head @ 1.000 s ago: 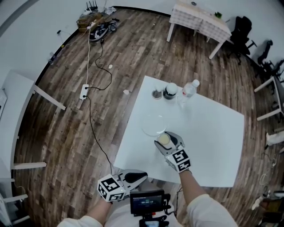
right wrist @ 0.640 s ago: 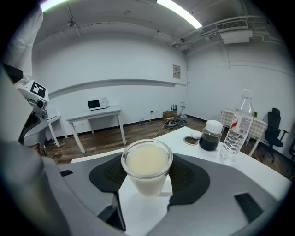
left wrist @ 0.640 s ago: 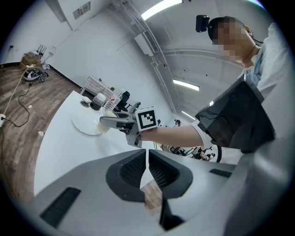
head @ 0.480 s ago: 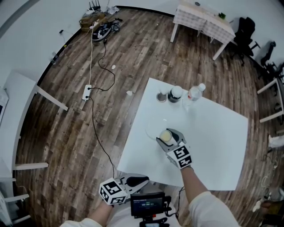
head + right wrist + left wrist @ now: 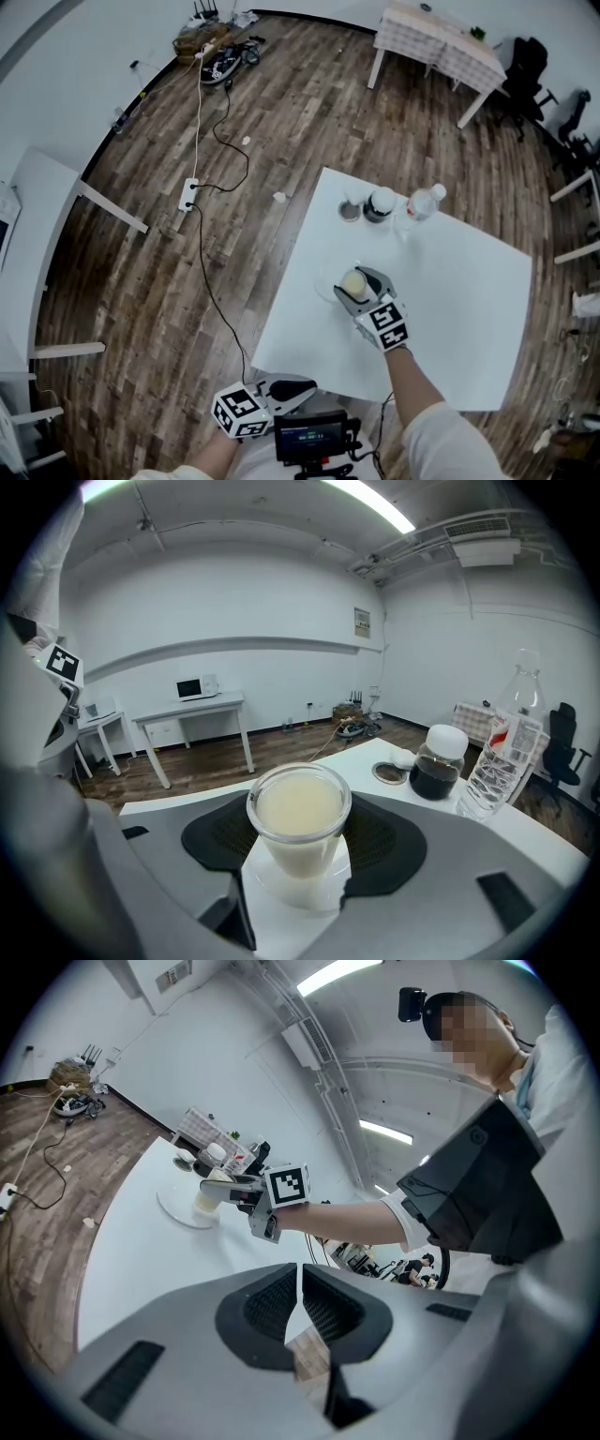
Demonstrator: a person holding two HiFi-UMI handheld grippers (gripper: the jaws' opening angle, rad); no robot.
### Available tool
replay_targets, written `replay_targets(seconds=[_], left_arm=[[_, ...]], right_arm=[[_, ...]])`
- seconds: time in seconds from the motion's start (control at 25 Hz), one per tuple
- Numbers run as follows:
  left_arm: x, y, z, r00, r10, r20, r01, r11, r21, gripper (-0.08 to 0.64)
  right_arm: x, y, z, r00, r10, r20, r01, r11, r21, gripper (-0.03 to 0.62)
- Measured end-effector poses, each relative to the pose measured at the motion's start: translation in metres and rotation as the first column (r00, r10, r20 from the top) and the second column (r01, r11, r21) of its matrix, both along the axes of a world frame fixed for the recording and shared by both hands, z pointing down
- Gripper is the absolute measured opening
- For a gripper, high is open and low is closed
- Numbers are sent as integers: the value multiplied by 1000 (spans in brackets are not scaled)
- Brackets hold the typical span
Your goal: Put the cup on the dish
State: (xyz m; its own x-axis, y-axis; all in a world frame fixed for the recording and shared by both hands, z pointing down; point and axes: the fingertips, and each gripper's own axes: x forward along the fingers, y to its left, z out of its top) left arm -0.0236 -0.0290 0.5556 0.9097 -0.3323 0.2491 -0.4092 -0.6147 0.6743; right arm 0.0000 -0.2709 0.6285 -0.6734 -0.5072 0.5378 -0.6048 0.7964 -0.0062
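1. The cup (image 5: 298, 810), clear and full of a pale liquid, is out over the white table (image 5: 450, 309). Nearer than it, the left gripper (image 5: 300, 1288) hangs low beside the person's body, off the table's near edge. Its jaws are pressed together with nothing between them. It sits in much the same place as a second ago.
2. The right gripper (image 5: 356, 282) reaches forward over the table. Its jaws stand wide and pinch the cup upright, with a dark pad against each side.
3. The dish (image 5: 300, 891), a clear round plate, lies directly under the cup. Whether the cup's base touches it or is just above it cannot be told.
4. A second ago the cup was held at the dish's near right edge, with most of the dish bare to its left. Now the gripper and cup cover most of the dish.
5. Farther back, near the table's far corner, three things stand close together: a small round lid (image 5: 350, 211), a dark jar (image 5: 380, 204) with a white cap, and a clear water bottle (image 5: 419, 204). All three are unmoved.
6. Beyond the table, a power strip (image 5: 190, 194) lies on the wood floor.
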Motion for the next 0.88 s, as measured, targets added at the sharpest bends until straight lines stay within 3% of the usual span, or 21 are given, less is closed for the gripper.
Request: replay_targets(seconds=[0.88], left_arm=[[-1, -4, 18, 1000, -1, 16, 2, 998, -59, 18]], right_arm=[[-17, -28, 24, 1000, -23, 0, 23, 1000, -9, 279]])
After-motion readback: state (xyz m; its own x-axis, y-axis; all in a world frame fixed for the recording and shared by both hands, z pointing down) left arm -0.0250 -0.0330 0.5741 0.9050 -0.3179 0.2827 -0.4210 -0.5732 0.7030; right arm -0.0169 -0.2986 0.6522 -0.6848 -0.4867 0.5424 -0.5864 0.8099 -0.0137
